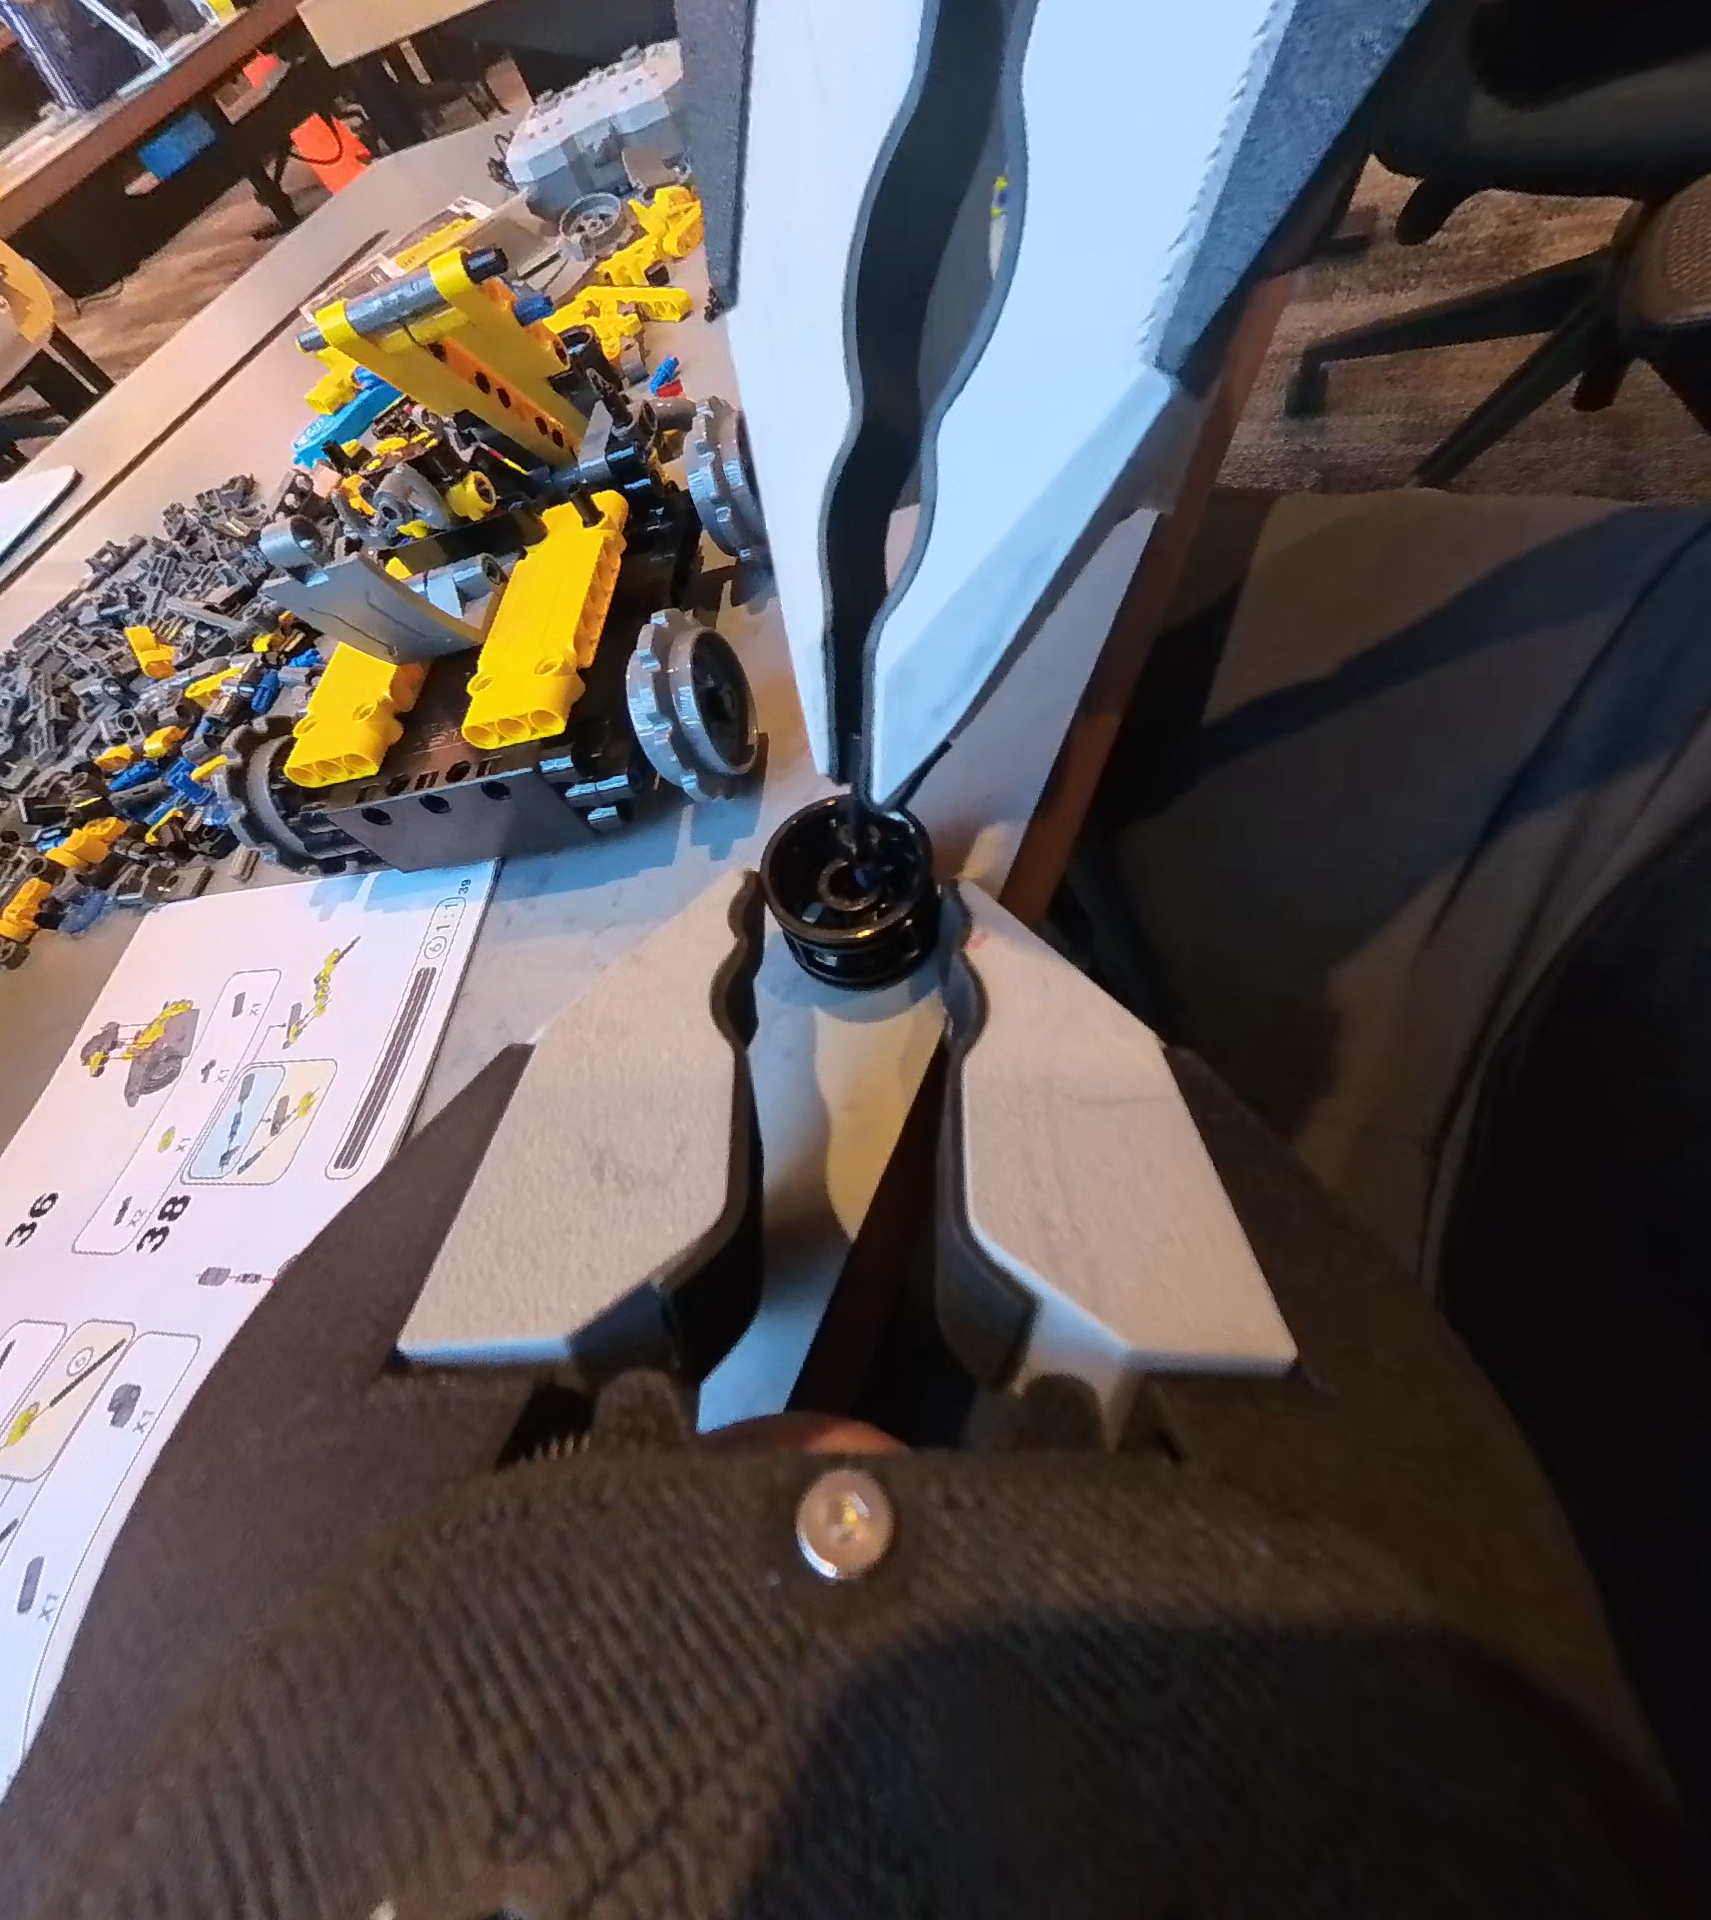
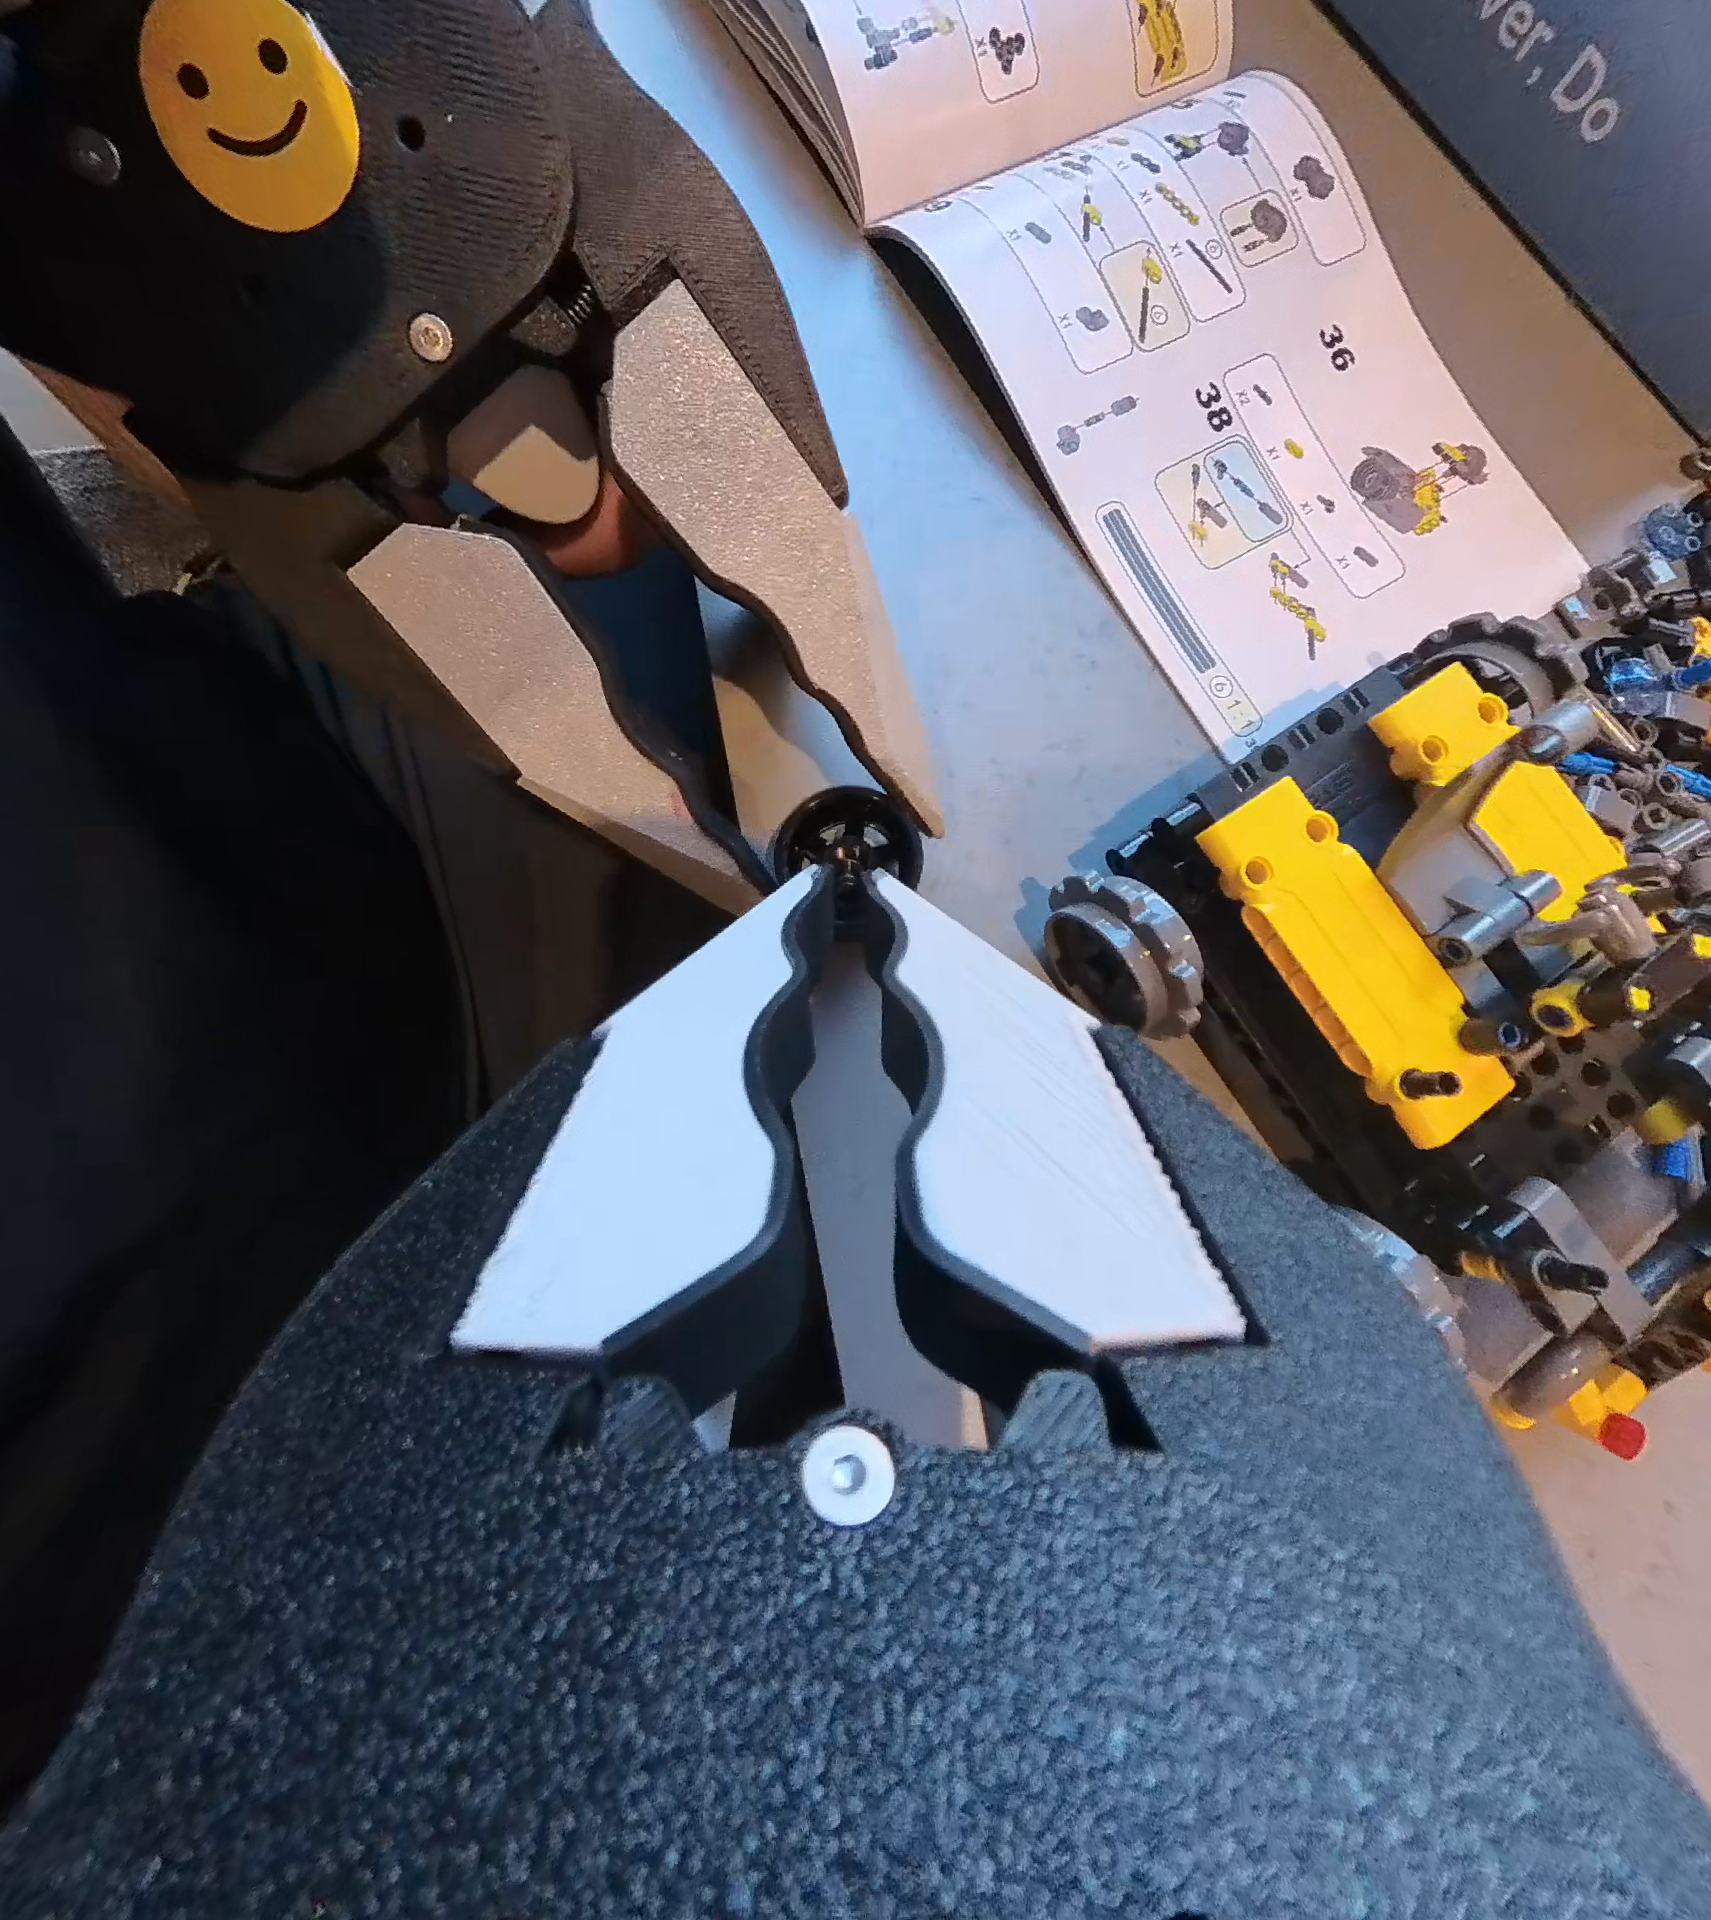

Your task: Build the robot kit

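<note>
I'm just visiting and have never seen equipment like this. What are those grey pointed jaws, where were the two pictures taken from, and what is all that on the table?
There is no robot arm here: a person holds a two-finger gripper in each hand, and each carries a camera looking along its fingers. One picture comes from the left gripper, the other from the right gripper, so each also shows the other one opposite.

The left gripper is shut on a small black wheel hub. The right gripper is pinched on a thin black pin at the hub's centre.

On the grey table stand a half-built yellow and black toy brick vehicle, a heap of loose small parts and an open instruction booklet.
</note>
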The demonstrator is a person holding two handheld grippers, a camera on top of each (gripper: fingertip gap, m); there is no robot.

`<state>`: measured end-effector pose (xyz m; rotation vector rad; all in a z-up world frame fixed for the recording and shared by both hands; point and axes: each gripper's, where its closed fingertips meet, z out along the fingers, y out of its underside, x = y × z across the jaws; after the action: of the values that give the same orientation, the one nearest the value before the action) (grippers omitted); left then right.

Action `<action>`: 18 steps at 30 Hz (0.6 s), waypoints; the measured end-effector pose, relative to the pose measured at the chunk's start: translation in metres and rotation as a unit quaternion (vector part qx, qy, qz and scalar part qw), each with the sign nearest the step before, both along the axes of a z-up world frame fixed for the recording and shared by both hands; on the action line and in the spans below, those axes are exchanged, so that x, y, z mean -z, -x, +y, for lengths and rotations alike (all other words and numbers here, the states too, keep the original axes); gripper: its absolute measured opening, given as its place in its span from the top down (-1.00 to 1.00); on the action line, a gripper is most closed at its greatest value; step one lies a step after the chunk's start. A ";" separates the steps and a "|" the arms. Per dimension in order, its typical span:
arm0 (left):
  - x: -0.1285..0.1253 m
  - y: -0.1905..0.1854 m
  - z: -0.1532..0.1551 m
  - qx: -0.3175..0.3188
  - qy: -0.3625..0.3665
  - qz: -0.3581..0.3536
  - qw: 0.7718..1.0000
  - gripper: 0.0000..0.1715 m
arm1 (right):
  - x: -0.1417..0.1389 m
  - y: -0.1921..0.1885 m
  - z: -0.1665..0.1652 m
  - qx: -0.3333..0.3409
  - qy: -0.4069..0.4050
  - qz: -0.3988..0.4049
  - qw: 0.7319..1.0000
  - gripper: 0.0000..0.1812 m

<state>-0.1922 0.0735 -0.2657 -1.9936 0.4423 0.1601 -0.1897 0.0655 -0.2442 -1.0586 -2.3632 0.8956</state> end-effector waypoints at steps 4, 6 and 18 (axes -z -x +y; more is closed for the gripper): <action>0.000 -0.001 0.000 0.003 0.001 -0.004 1.000 0.63 | 0.001 0.000 -0.001 -0.006 -0.012 0.001 1.000 0.96; 0.000 -0.001 0.000 0.003 0.001 -0.004 1.000 0.63 | 0.000 0.000 0.000 -0.007 -0.016 0.001 1.000 0.95; 0.000 -0.002 0.000 0.007 -0.001 0.007 1.000 0.64 | 0.002 0.001 -0.001 -0.013 -0.028 -0.011 0.999 0.95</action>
<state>-0.1902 0.0736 -0.2654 -1.9884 0.4643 0.1655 -0.1907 0.0648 -0.2460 -1.0219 -2.4105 0.8256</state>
